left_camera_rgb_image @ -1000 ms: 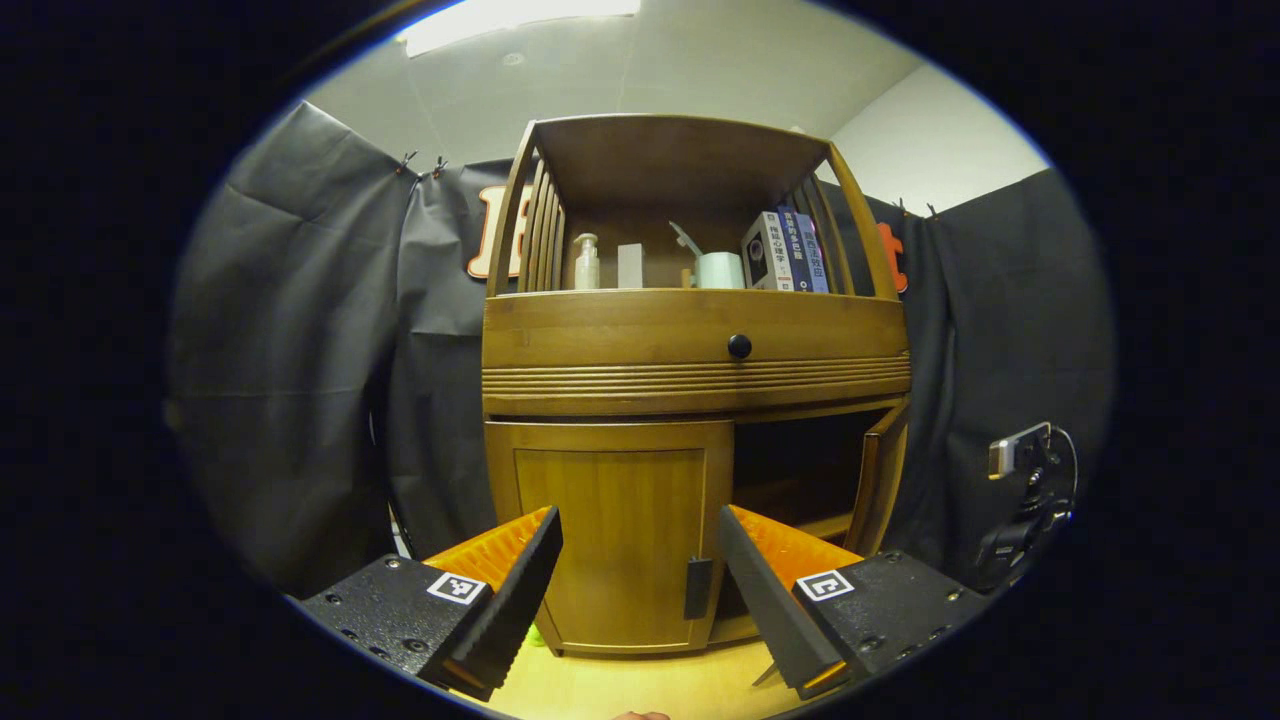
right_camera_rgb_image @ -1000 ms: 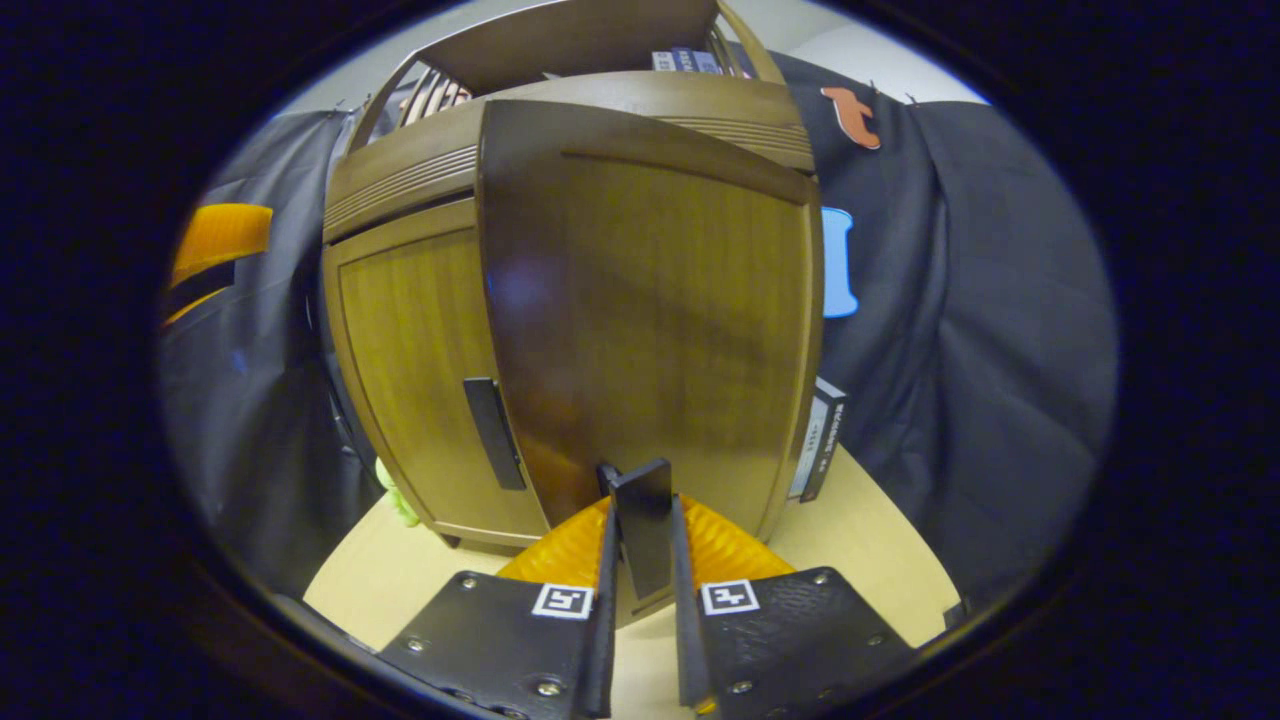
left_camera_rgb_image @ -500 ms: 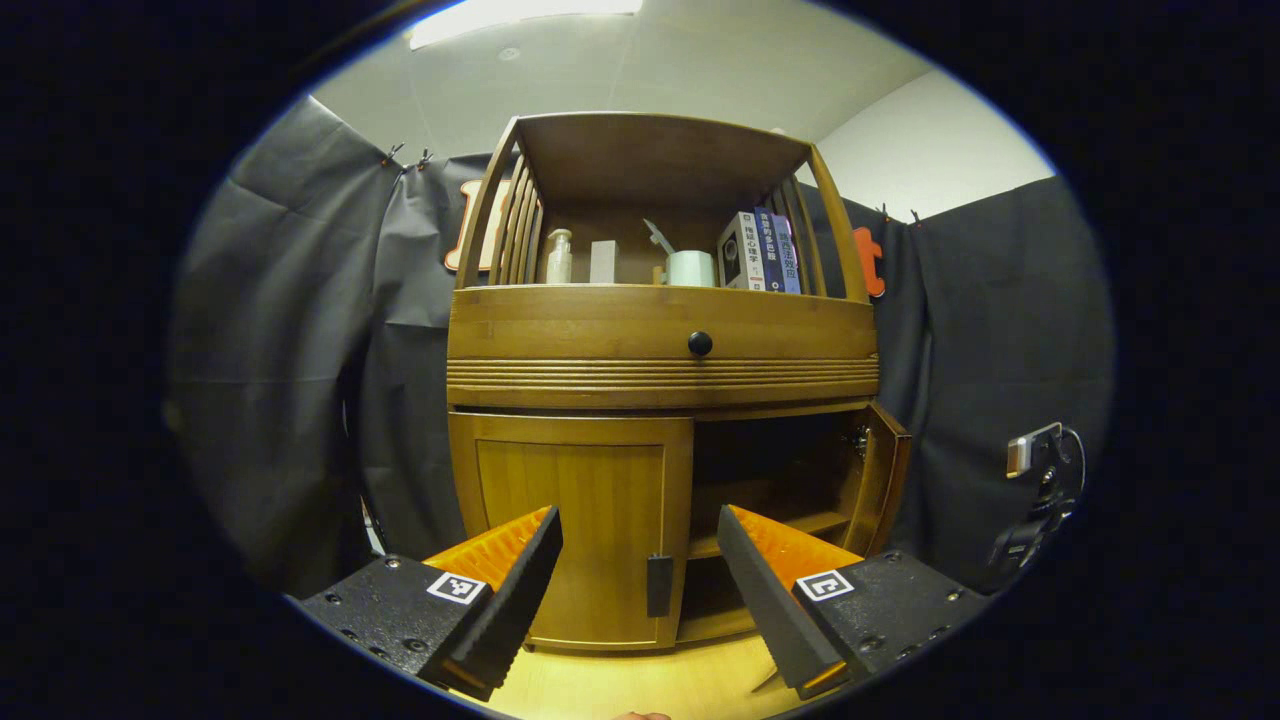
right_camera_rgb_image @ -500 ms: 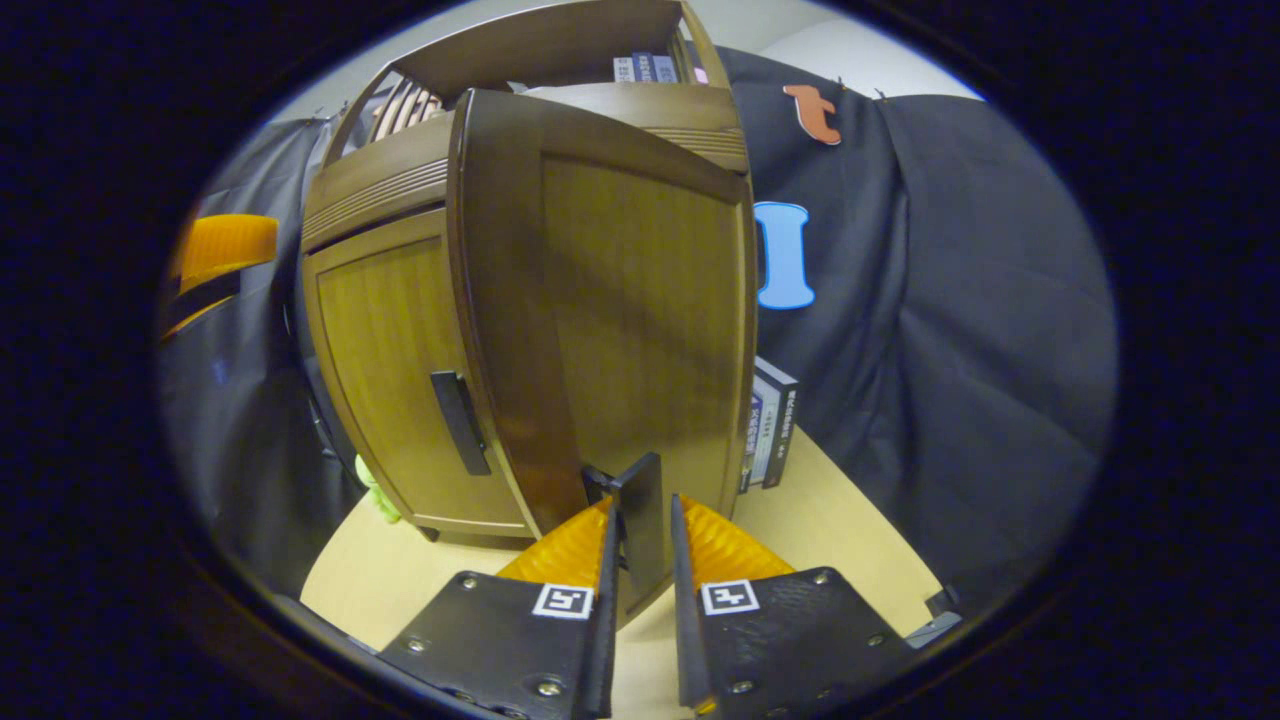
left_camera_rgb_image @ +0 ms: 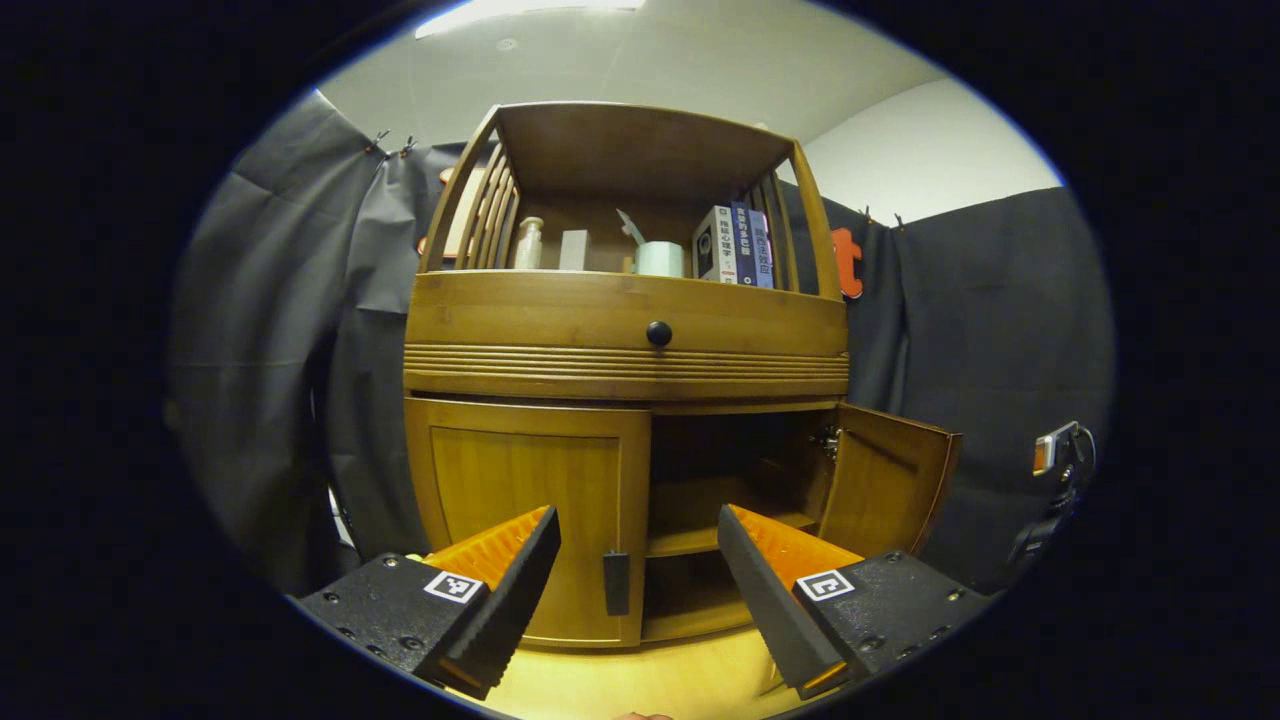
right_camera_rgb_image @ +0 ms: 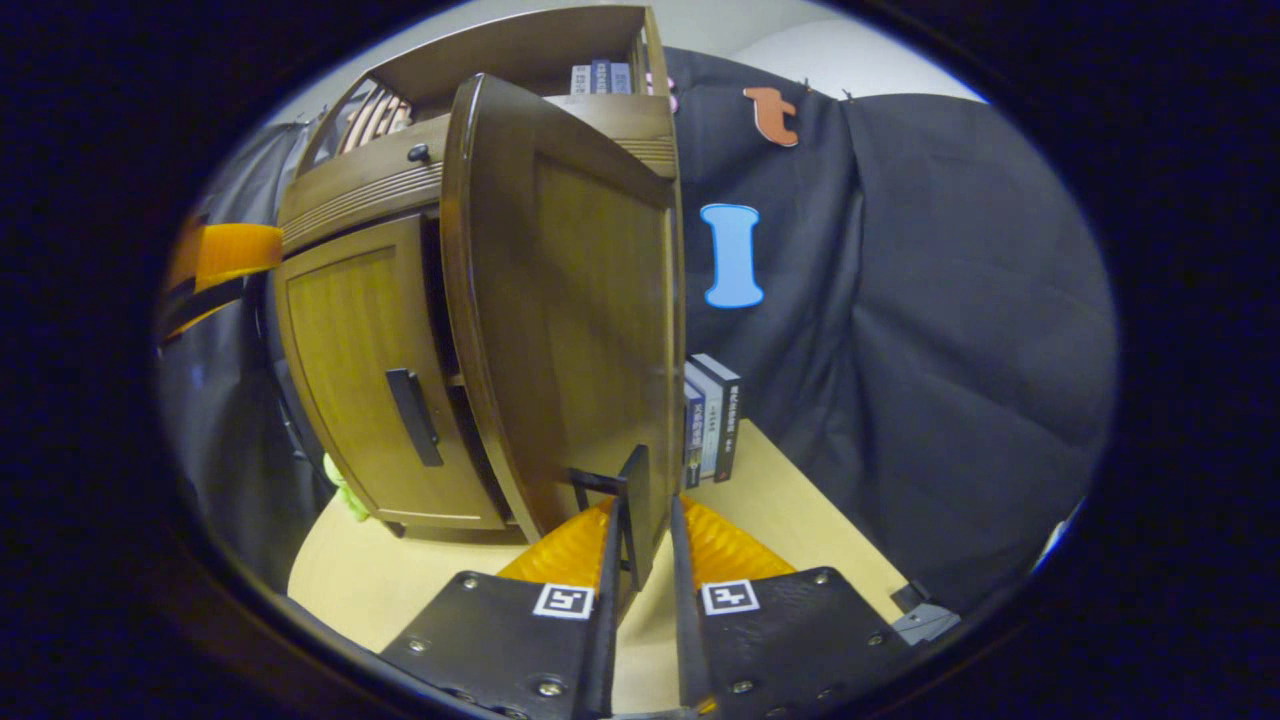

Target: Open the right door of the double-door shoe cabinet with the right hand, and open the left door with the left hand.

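The wooden shoe cabinet (left_camera_rgb_image: 625, 335) stands straight ahead in the left gripper view. Its left door (left_camera_rgb_image: 525, 500) is closed, with a dark vertical handle (left_camera_rgb_image: 616, 583) at its inner edge. My left gripper (left_camera_rgb_image: 637, 525) hangs open in front of that handle, apart from it. The right door (left_camera_rgb_image: 885, 490) is swung well out, showing dark shelves inside. In the right gripper view the right door (right_camera_rgb_image: 590, 320) stands edge-on to me, and my right gripper (right_camera_rgb_image: 640, 515) is shut on its handle (right_camera_rgb_image: 633, 490). The left door (right_camera_rgb_image: 345, 360) and its handle (right_camera_rgb_image: 413, 415) lie to the left.
A drawer with a black knob (left_camera_rgb_image: 658, 333) sits above the doors. The open shelf holds a bottle, a cup and books (left_camera_rgb_image: 735, 245). More books (right_camera_rgb_image: 710, 415) stand on the light wooden floor (right_camera_rgb_image: 800, 520) beside the cabinet. A device on a stand (left_camera_rgb_image: 1060, 460) is at the right.
The right gripper has pulled the right door further open, from half open to wide open. The left gripper has shifted right, so the cabinet sits more to the left in its view.
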Tool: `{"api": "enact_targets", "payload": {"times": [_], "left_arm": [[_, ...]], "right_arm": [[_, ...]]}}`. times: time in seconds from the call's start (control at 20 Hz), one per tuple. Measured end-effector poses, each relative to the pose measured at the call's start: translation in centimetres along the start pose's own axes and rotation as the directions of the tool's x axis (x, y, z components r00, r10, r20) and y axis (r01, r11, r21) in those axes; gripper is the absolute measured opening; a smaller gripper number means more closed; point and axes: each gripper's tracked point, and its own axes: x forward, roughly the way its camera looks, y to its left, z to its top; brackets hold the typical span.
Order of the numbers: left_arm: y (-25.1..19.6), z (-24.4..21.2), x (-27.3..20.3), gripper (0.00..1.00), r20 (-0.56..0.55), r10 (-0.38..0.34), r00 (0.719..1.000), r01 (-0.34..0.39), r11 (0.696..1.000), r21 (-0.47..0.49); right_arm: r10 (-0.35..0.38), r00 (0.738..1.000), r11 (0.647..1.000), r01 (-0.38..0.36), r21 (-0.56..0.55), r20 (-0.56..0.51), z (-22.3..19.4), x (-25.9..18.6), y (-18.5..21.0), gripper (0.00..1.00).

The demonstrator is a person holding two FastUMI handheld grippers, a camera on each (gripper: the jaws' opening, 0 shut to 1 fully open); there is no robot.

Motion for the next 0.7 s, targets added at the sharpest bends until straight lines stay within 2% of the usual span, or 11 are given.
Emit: {"api": "enact_targets", "payload": {"times": [0.1, 0.2, 0.25, 0.4, 0.6, 0.7], "left_arm": [[-0.8, 0.0, 0.4, 0.98, 0.002, -0.019, 1.0, 0.019, 1.0, 0.002], [-1.5, -0.1, 0.7, 0.98, 0.005, -0.036, 0.999, 0.036, 0.999, 0.009], [-1.9, -0.3, 1.0, 0.97, 0.005, -0.044, 0.999, 0.044, 0.999, 0.012], [-2.5, -0.5, 1.9, 0.98, 0.021, -0.066, 0.998, 0.066, 0.998, 0.018], [-1.6, -1.3, 4.2, 0.98, 0.04, -0.033, 0.999, 0.032, 0.998, 0.047], [-1.1, -2.7, 5.7, 0.97, 0.022, -0.014, 1.0, 0.013, 0.998, 0.056]], "right_arm": [[-0.014, 1.0, 1.0, 0.014, 0.01, 0.003, 0.0, -0.2, -1.0, 0.25], [-0.062, 0.998, 0.998, 0.062, 0.001, 0.003, -0.2, -0.3, -2.9, 0.24], [-0.077, 0.997, 0.997, 0.077, -0.001, 0.008, -0.1, -0.4, -3.8, 0.18], [-0.095, 0.995, 0.995, 0.095, -0.01, 0.023, 0.4, -0.8, -5.8, 0.18], [-0.186, 0.979, 0.98, 0.19, -0.053, 0.077, 2.2, -1.5, -9.9, 0.18], [-0.231, 0.968, 0.971, 0.235, -0.033, 0.096, 2.9, -2.1, -12.0, 0.18]]}}
